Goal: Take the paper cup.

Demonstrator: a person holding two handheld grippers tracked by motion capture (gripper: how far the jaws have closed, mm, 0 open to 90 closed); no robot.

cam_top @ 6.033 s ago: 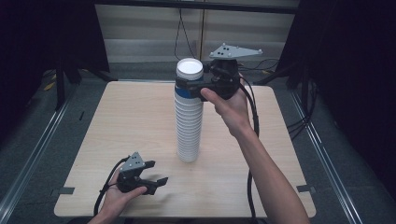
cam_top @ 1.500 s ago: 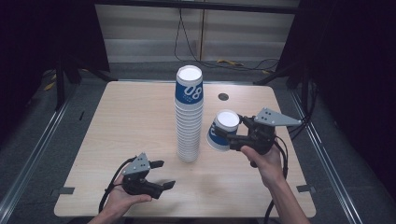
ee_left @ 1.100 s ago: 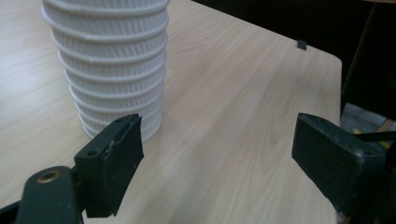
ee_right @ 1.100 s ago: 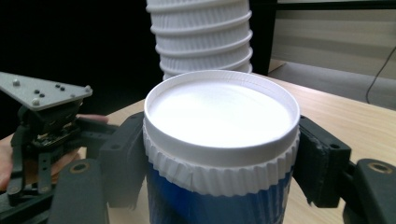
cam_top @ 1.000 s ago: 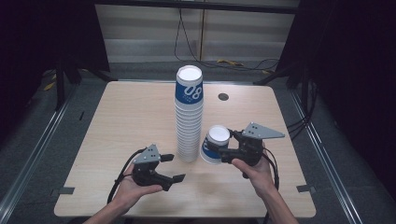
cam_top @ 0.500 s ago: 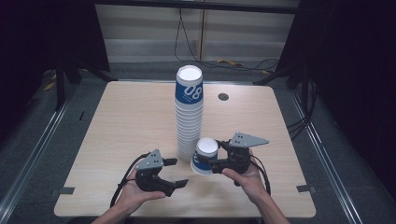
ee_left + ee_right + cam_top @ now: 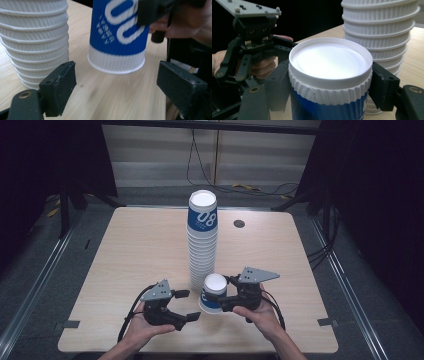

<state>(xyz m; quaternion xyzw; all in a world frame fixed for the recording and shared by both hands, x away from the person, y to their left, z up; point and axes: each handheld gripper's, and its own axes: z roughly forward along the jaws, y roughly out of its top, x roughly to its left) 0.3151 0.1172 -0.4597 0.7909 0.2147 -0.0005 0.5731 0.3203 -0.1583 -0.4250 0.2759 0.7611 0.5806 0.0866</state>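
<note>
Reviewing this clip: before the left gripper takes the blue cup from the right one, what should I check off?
1. Right gripper clamps the blue cup near its base: ok.
2. Left gripper open: ok.
3. Cup's rim between the left jaws in the left gripper view: ok.
4. Cup off the table: ok.
5. Cup apart from the cup stack: ok.
6. Cup undented: cannot tell.

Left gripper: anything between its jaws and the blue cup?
Nothing: the left gripper view shows bare table between the open left gripper and the blue cup.
</note>
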